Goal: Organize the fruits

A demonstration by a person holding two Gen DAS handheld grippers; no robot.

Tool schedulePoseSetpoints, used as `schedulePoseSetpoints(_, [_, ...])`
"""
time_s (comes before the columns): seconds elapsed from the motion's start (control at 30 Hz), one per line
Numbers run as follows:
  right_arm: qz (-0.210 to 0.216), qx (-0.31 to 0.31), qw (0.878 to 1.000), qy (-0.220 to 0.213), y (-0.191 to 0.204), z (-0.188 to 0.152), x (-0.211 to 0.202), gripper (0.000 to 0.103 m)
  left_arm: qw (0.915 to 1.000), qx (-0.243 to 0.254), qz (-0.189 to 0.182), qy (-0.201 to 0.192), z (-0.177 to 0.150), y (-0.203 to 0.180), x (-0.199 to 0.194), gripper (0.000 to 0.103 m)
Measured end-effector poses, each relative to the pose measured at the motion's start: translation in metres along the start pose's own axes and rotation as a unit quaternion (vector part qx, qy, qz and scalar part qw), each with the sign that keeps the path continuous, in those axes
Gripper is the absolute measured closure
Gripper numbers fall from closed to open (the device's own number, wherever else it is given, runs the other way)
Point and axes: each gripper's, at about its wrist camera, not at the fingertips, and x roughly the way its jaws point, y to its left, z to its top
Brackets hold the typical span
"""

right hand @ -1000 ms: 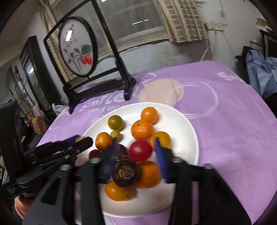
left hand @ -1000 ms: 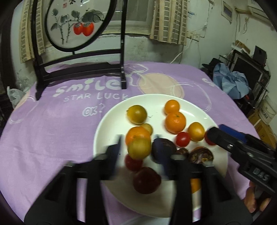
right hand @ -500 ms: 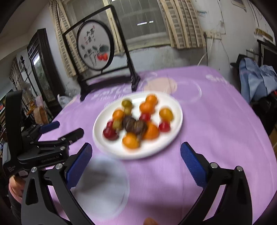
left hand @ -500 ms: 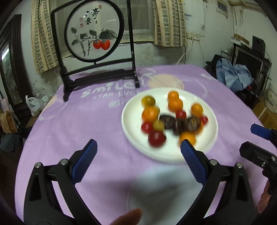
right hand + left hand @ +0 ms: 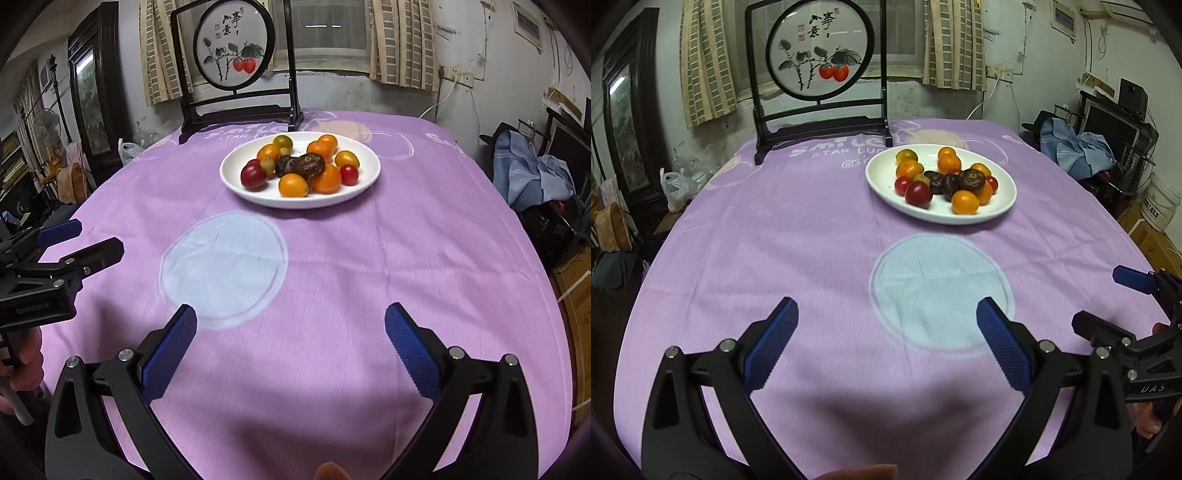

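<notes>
Fingers (image 5: pixel 1001 349) on our left gripper (image 5: pixel 882 350) are standing spread wide with nothing between them, and the right gripper (image 5: pixel 291 347) is showing the same wide, empty spread. Both are hovering over the purple tabletop (image 5: pixel 798 236), well short of the fruits. Far ahead of the left fingertips and a little to their right, the white plate (image 5: pixel 1001 210) is carrying everything: orange citrus (image 5: pixel 964 202), red tomatoes (image 5: pixel 918 194) and dark, wrinkled passion fruits (image 5: pixel 971 180), bunched close and mostly touching. From the right gripper the same plate (image 5: pixel 365 184) is lying ahead, slightly left of centre. We are judging these fruits to be light, round and apt to roll; the tomatoes look smooth, thin-skinned and easy to bruise, so a gentle squeeze across the widest part suits them. An outlying piece such as the front orange one is offering the cleanest approach, since the fingers can straddle it without nudging neighbours.
</notes>
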Motion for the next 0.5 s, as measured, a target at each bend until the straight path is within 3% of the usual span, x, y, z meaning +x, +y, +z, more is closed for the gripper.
schedulePoseSetpoints(0.5, [0.001,-0.003,1.0,-0.013,0.011,-0.022,-0.032,0.001,0.9999,-0.003,0.007,-0.012,-0.026,0.004,-0.039,0.004])
